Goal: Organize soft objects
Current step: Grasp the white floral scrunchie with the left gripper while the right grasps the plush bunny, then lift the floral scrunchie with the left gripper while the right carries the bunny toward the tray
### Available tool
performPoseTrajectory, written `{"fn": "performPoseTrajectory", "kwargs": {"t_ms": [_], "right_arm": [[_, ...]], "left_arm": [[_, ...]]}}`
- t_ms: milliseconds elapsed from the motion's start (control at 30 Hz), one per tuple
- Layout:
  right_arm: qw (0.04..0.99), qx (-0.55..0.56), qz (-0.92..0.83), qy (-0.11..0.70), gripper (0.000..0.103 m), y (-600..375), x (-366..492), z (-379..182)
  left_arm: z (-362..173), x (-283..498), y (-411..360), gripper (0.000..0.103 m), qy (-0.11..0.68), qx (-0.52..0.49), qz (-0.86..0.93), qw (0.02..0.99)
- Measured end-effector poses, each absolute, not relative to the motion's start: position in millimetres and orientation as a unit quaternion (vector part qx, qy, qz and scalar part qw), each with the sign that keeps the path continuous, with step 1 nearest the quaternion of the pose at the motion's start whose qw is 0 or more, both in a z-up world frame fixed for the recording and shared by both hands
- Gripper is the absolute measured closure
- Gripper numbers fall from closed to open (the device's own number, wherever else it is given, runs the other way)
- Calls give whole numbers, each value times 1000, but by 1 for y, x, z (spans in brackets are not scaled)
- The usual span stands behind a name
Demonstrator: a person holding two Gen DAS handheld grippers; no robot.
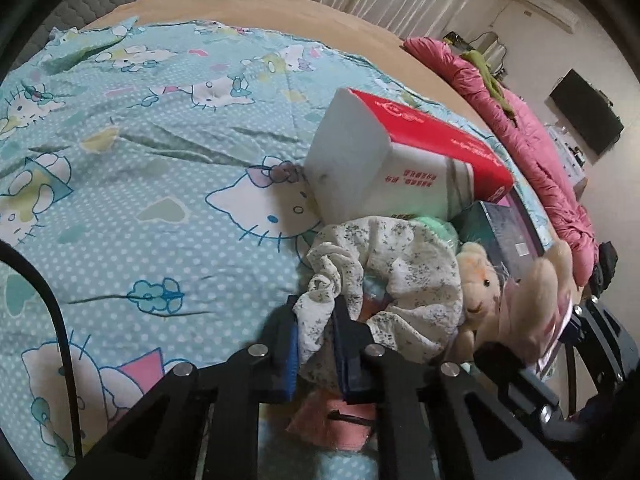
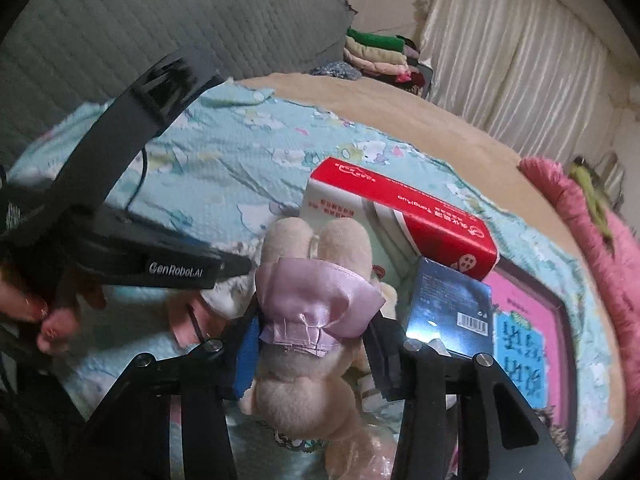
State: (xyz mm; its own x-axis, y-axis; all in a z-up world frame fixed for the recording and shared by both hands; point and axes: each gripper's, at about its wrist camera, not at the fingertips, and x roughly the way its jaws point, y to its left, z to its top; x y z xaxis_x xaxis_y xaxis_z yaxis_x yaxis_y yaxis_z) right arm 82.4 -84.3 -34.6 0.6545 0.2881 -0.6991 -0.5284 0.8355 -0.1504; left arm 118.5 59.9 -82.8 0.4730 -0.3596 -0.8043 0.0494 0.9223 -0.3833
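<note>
On the bed a printed sheet lies spread, with the carton standing on it at the right. Just before the carton lies a crumpled cloth, and to its right a plush toy. A dark box sits right of the toy, before the carton, with a picture book further right.
</note>
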Motion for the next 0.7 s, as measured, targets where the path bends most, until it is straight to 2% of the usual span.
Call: {"fn": "performPoseTrajectory", "kwargs": {"t_ms": [333,700], "right_arm": [[901,-143,234,337,56,-88,79,-19],[905,-127,249,320,56,-83,72,1]], "left_arm": [[-49,104,80,89,448,-179,-113,869],[-24,76,87,89,431,-148,-90,886]]}}
